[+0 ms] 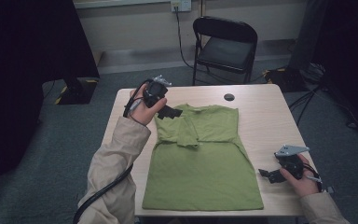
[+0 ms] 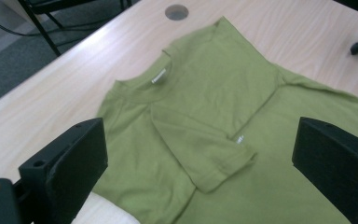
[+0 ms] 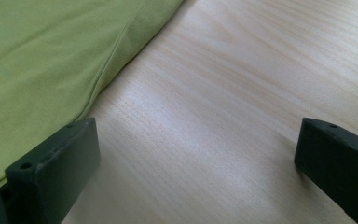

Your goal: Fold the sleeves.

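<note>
Green T-shirt (image 1: 200, 163): flat on the wooden surface (image 1: 261, 116), collar far, hem near, one sleeve folded inward. Left gripper (image 1: 168, 111): fingers wide, empty, above that sleeve, nearer. Right gripper (image 1: 269, 174): fingers wide, empty, just beside the side seam.

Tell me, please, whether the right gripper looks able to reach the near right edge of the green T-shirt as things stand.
Probably yes: the right gripper sits open beside the green T-shirt, with bare table between them and nothing in the way.

The shirt (image 1: 200, 163) has its 10 o'clock shoulder hidden behind the left gripper (image 1: 168, 112), and the bench (image 1: 265, 116) is cut off at 6 o'clock.
</note>
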`<state>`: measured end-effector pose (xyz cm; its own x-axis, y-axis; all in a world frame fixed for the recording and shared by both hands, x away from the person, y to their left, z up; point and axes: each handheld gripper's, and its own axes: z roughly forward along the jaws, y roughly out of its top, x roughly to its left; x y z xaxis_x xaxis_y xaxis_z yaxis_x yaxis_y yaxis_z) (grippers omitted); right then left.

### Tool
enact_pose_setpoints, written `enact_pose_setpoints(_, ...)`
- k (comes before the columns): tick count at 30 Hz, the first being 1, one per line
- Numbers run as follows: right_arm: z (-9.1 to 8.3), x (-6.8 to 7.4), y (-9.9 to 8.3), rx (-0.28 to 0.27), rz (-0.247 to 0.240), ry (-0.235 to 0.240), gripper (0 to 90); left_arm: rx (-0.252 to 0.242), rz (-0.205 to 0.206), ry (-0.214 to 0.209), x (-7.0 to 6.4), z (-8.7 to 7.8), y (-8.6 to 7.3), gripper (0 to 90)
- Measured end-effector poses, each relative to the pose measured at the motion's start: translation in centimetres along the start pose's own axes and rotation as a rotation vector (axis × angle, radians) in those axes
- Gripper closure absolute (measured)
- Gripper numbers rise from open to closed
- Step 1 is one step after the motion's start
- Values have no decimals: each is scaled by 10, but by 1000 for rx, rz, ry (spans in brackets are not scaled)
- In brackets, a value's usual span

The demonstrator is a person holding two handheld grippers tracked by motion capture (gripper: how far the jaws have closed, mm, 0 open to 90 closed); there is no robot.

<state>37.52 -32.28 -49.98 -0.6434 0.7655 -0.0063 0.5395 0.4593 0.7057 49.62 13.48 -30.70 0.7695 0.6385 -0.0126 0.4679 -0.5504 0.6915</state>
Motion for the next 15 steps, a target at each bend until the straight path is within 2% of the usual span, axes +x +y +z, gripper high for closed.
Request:
enact_pose_setpoints(8,0,0,0,0,0,0,0,0,-30,-12,0,2,-32,30)
enact_pose_setpoints(15,0,0,0,0,0,0,0,12,-47,-10,-5,11,-66,30)
